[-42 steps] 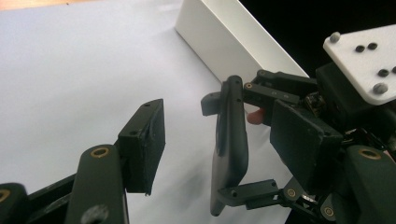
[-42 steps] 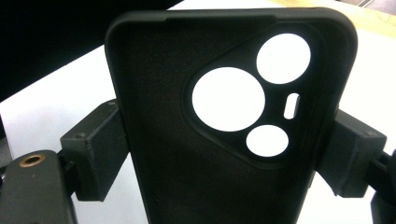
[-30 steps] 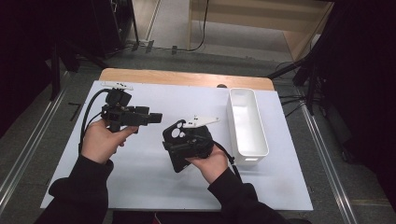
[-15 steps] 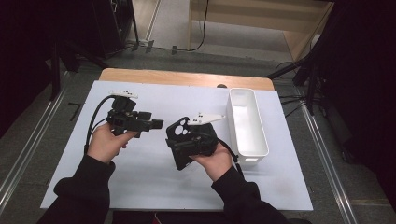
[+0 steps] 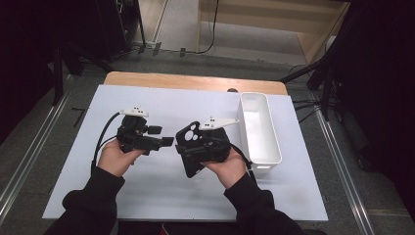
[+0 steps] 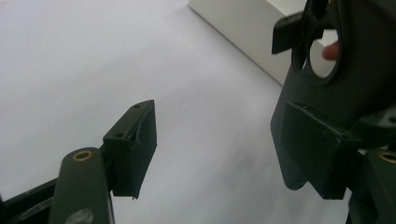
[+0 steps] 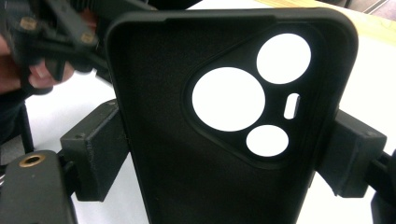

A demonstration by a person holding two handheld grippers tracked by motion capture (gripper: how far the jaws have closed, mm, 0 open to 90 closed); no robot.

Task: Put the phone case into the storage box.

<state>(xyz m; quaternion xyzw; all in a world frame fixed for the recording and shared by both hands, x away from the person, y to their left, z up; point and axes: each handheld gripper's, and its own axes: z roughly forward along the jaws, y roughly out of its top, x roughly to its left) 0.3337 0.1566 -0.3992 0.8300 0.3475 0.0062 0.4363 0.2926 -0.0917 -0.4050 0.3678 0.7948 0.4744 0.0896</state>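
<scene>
A black phone case (image 7: 187,163) with round camera cut-outs stands upright in my right gripper (image 7: 224,158), whose pads press on its two long edges. In the high view the case (image 5: 187,137) is at the table's middle, held by the right gripper (image 5: 198,149). Just left of it, my left gripper (image 5: 162,136) points right, toward the case. Its jaws have just been opening, and nothing lies between them in the left gripper view (image 6: 226,149). The case (image 6: 359,79) rises behind the right-hand jaw there.
A long white bin (image 5: 275,142) stands to the right of the case, seen also as the bin (image 6: 243,23) in the left gripper view. Both hands work over a white board (image 5: 147,196) on a wooden table. Cables trail from each gripper.
The left hand has sunk toward the board and come closer to the case. The right hand has kept the case in about the same place.
</scene>
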